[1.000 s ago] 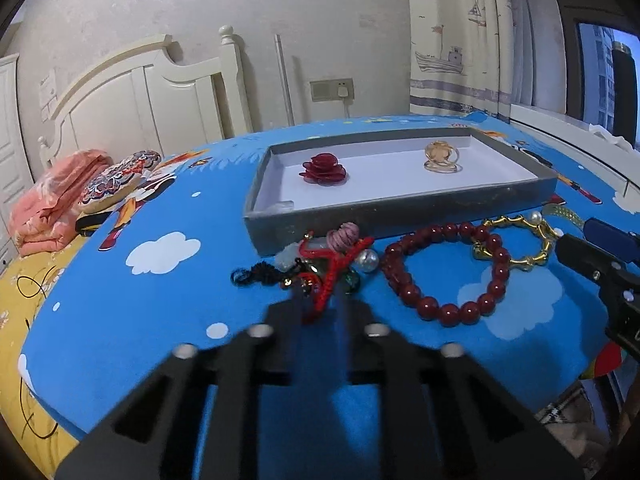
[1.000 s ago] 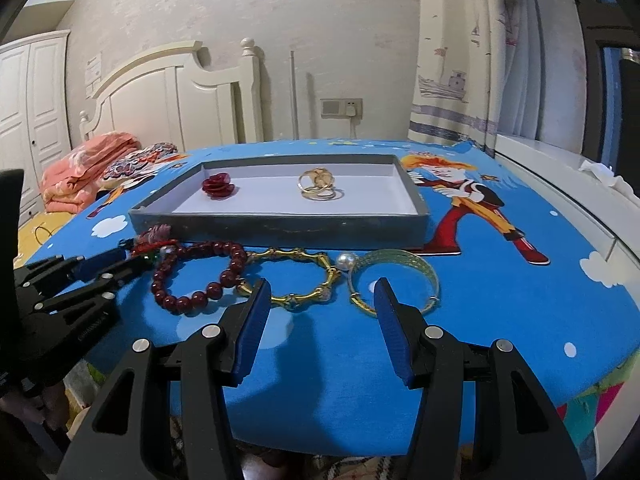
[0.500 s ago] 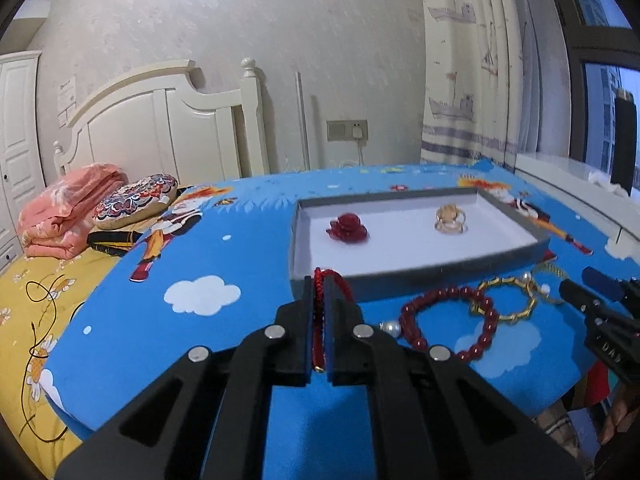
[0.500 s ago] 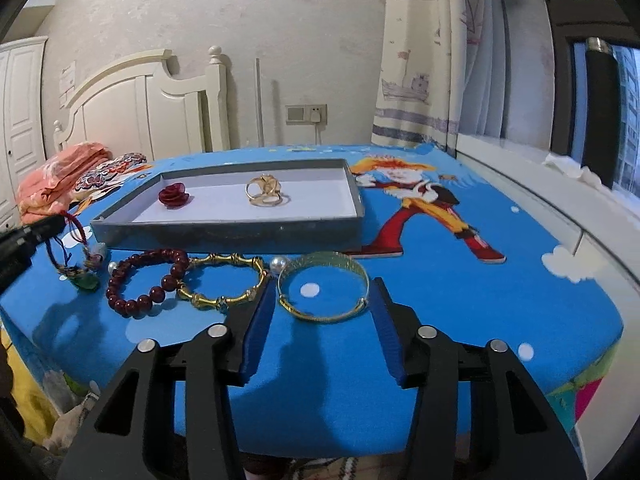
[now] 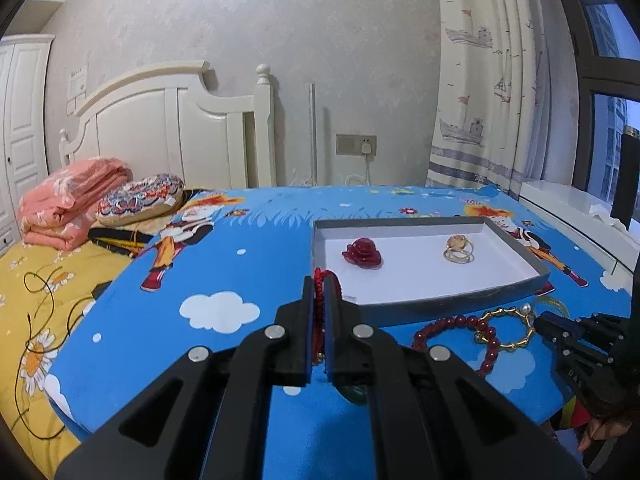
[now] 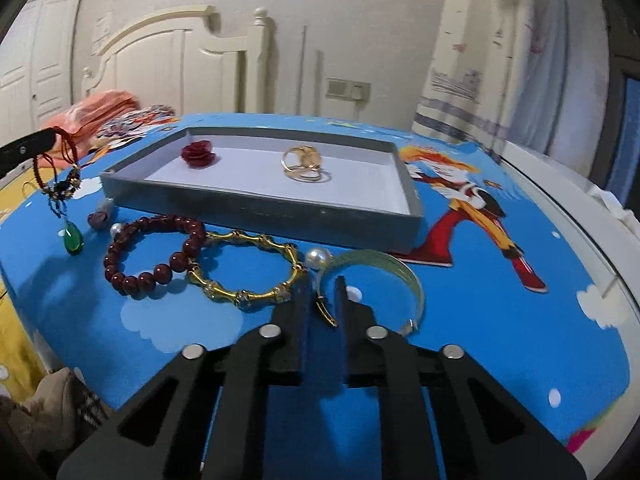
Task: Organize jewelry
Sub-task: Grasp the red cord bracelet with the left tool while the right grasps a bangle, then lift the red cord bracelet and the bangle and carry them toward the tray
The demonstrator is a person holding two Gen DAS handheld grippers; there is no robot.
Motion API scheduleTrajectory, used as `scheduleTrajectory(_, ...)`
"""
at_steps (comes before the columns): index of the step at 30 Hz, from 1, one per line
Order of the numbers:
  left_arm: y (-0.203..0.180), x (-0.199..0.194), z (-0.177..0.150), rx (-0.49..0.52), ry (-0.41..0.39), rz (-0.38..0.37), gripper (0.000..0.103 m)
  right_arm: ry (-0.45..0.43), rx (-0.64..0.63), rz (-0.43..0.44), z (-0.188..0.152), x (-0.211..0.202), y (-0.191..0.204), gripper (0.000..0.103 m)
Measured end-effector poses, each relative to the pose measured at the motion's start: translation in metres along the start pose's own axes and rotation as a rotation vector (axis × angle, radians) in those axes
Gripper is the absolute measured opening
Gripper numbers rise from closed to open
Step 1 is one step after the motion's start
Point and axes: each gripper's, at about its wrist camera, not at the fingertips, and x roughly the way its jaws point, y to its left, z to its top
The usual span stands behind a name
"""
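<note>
Between left gripper [image 5: 319, 280] jaws: red cord bracelet with green teardrop pendant [image 6: 60, 184], clamped, hanging clear of blue cartoon-print tablecloth [image 6: 500, 312] for carry. Ahead of them, shallow grey tray with white floor [image 5: 536, 280], near wall low (open floor between red rose ornament [image 5: 362, 253] and gold rings [image 5: 459, 249]). Right gripper [image 6: 322, 292] jaws nearly closed around near rim of pale green-gold bangle [image 6: 384, 276]; full grip unclear.

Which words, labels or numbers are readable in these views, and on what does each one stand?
"DAS": faint letters on the black body of the right gripper, seen in the left wrist view; the reading is uncertain.
Paper sheet at the far left of that view: print too small to read.
No other text is readable.
</note>
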Motion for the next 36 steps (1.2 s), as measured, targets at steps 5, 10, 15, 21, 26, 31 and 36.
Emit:
scheduleTrajectory(5,0.001,-0.001,-0.001,0.001,0.003,-0.003,0.005,-0.05,0.054,0.002,-0.002,-0.013,-0.007,0.008)
scheduleTrajectory(10,-0.006,-0.007,-0.003,0.026,-0.032,-0.067,0.005,-0.136,0.082,-0.012,0.002,-0.036,-0.008,0.008)
scheduleTrajectory(15,-0.011,0.011,-0.014,0.052,0.027,-0.001,0.049,-0.142,0.103,-0.011,0.003,-0.037,-0.01,0.008)
scheduleTrajectory(21,-0.003,0.01,-0.026,0.065,0.055,0.024,0.049,-0.139,0.11,-0.002,0.001,-0.038,-0.01,0.008)
scheduleTrajectory(26,-0.002,0.005,-0.044,0.109,0.079,0.027,0.049,-0.206,0.076,0.01,0.008,-0.055,0.002,0.008)
scheduleTrajectory(31,0.007,0.006,-0.055,0.077,0.124,0.014,0.049,-0.254,0.033,0.022,0.014,-0.07,0.018,0.008)
scheduleTrajectory(36,0.003,-0.001,-0.052,0.094,0.079,0.017,0.049,-0.241,0.011,0.035,0.013,-0.069,0.028,0.008)
